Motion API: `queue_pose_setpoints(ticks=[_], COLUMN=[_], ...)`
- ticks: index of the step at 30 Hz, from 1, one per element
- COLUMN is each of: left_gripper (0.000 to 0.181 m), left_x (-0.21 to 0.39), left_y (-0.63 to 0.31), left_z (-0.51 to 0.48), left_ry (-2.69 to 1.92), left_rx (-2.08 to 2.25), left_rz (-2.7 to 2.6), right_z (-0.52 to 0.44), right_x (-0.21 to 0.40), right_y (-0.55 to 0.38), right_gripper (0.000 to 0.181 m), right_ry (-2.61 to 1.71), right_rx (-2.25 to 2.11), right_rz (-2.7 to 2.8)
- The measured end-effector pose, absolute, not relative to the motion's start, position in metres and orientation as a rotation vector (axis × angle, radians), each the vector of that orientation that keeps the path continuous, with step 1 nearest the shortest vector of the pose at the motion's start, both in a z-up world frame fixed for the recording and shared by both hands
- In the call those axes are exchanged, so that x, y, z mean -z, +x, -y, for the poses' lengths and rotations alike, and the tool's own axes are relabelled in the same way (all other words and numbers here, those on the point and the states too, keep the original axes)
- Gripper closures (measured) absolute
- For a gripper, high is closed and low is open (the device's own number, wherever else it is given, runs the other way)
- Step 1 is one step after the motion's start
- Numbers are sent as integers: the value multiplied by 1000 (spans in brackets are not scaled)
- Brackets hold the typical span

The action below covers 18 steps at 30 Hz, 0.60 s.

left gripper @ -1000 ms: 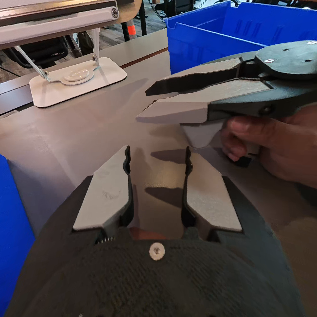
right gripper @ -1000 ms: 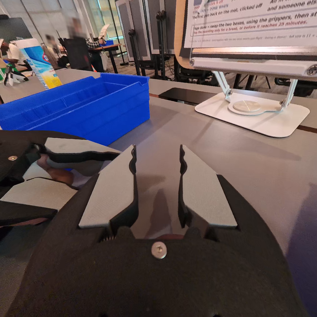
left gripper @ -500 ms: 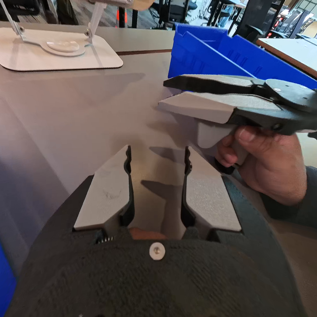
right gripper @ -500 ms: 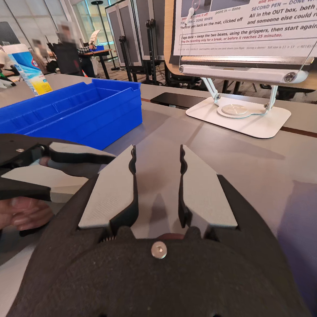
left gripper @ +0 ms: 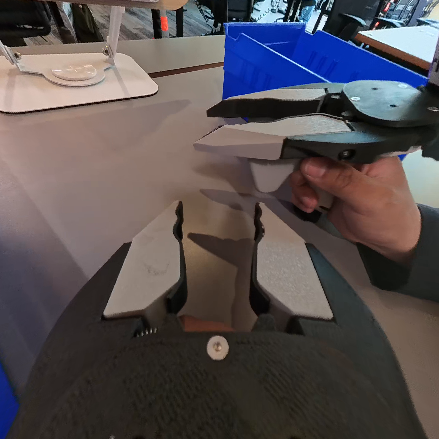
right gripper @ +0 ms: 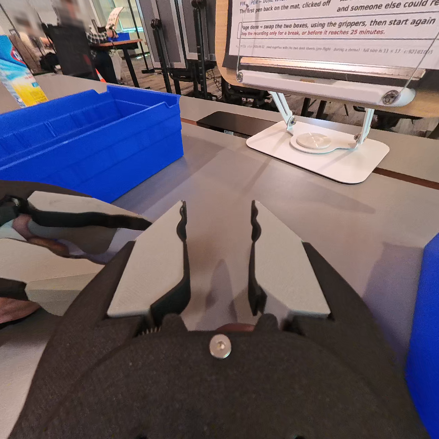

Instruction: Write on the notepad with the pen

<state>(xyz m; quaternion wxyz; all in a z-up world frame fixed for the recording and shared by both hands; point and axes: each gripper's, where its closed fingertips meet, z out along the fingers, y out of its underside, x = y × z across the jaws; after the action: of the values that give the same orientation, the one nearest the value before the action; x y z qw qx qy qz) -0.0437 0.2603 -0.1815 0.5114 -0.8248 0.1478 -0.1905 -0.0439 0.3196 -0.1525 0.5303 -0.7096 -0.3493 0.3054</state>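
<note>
**Two empty grippers held over a grey desk, no pen or notepad in view**

The left gripper (left gripper: 217, 209) hovers over the grey desk (left gripper: 99, 171), its two grey fingers spread moderately apart with nothing between them; only bare desk surface and shadow show in the gap. Just beyond it and to its right, the right gripper (left gripper: 204, 129) is seen side-on, pointing leftward across the view. A hand (left gripper: 356, 202) in a dark sleeve grips its handle from below. Its fingers are parted by a narrow gap in this side view and hold nothing.

From the right gripper's (right gripper: 218, 206) own camera, its fingers stand moderately apart over bare desk, empty. The left gripper (right gripper: 133, 228) enters from the left edge of that view, its dark finger edge close beside the right gripper's left finger; whether they touch cannot be told.

A blue bin (left gripper: 297, 64) sits toward the far right part of the desk in the left view, behind the right gripper. Another blue bin (right gripper: 99, 142) sits at the far left in the right view. A white stand (right gripper: 318, 154) rests near the far edge of the desk, holding a printed sheet (right gripper: 332, 28) on a tilted board. A blue edge (right gripper: 425, 332) shows at the right side.

The pen and notepad appear in neither view.
</note>
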Motion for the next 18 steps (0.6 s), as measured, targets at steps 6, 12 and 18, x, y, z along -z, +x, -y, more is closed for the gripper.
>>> queue_pose_setpoints(ticks=[6,12,18], left_gripper=[123,126,128], left_x=[184,183,182], left_y=[-41,-42,-46], left_z=[-260,-261,-264], left_ry=[-1989,-1982,-1982], left_rx=[413,399,414], left_rz=[-388,-379,-341], right_z=[-324,-323,-337], right_x=[156,162,170], right_y=[-41,-48,-51], right_gripper=[129,129,130], right_ry=[-1731,-1749,-1793], right_rx=[-715,-644,-592], right_rz=[808,813,784])
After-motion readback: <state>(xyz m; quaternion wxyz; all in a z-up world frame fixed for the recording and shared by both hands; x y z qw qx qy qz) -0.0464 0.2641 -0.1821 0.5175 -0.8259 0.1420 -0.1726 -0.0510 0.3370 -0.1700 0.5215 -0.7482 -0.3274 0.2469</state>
